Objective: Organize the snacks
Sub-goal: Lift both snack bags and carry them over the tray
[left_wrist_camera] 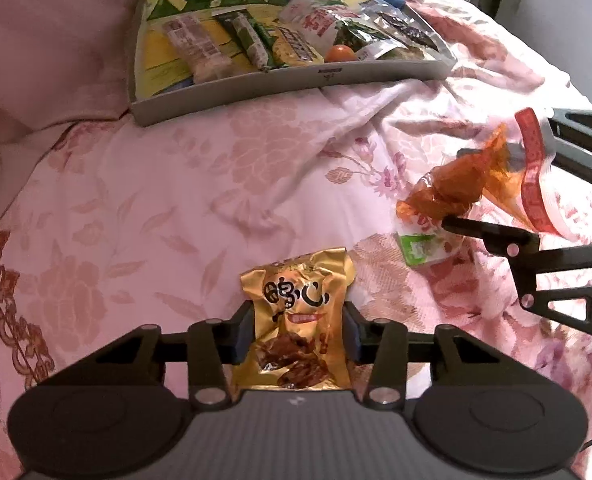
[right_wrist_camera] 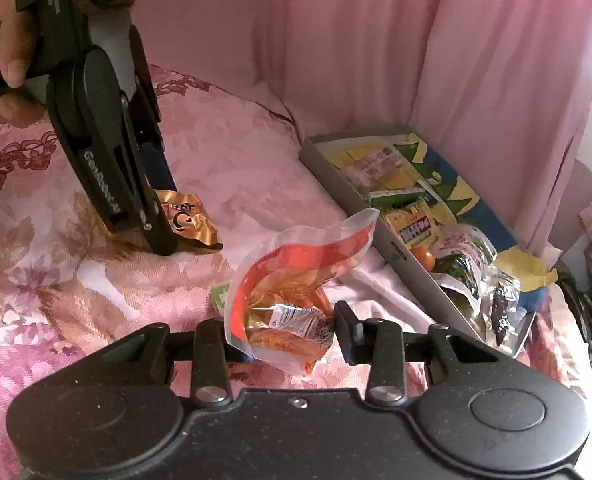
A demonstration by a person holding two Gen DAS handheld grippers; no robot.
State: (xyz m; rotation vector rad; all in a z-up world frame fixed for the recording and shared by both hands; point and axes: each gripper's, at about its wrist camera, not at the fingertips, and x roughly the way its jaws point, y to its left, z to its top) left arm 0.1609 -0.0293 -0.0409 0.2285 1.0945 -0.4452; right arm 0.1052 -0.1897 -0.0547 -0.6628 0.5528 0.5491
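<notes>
Risk first: thin, slick wrappers, so either packet liable to slide out mid-carry toward the grey tray (left_wrist_camera: 231,92), especially if tilted or jolted; also a chance of dropping short onto the pink bedspread (left_wrist_camera: 183,184), or snagging the tray's near wall on the way in (already crowded with snacks on its right side, with bare floor only toward the left end). Left gripper (left_wrist_camera: 298,332): fingers partly closed and pressed on both sides of the gold snack packet (left_wrist_camera: 296,320), gripped across its middle, low over the bedspread and short of the tray. Right gripper (right_wrist_camera: 291,340): fingers drawn nearly together, clamped on the crumpled lower part of the clear red-and-orange packet (right_wrist_camera: 296,280), upper end sticking up free, raised over the bedspread just before the tray's near wall. One more small green-and-white packet (left_wrist_camera: 420,248) lying loose on the bedspread beneath the right gripper, not yet collected.
</notes>
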